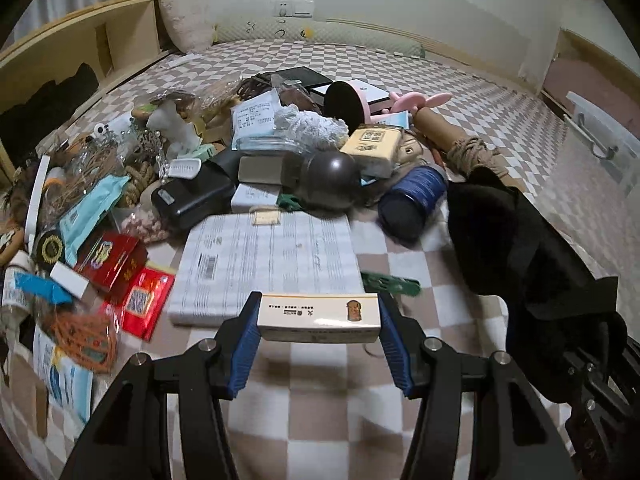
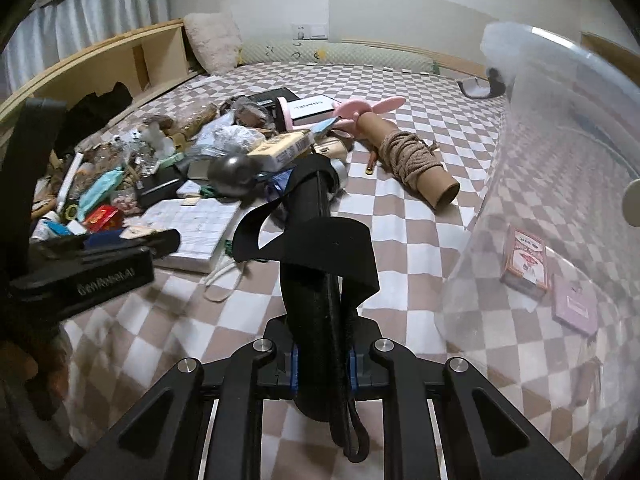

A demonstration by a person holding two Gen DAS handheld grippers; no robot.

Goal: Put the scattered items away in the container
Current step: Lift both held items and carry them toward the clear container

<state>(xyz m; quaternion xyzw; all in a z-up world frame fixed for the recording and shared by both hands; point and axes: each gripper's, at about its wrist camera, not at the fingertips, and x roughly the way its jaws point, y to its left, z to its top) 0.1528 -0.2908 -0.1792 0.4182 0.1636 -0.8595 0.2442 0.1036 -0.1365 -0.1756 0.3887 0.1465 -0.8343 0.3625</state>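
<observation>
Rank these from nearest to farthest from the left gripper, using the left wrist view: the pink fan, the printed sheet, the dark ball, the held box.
1. Box: clamped between the left gripper fingers.
2. Printed sheet: flat on the bedspread just beyond the box.
3. Dark ball: mid-pile, behind the sheet.
4. Pink fan: far side of the pile, to the right.

The clear container (image 2: 560, 184) runs off the right edge of the right wrist view, its far wall blurred. The black folded umbrella (image 2: 320, 296) hides the right tool's pads. In the left wrist view, print on the white box (image 1: 318, 317) is too small to read.
</observation>
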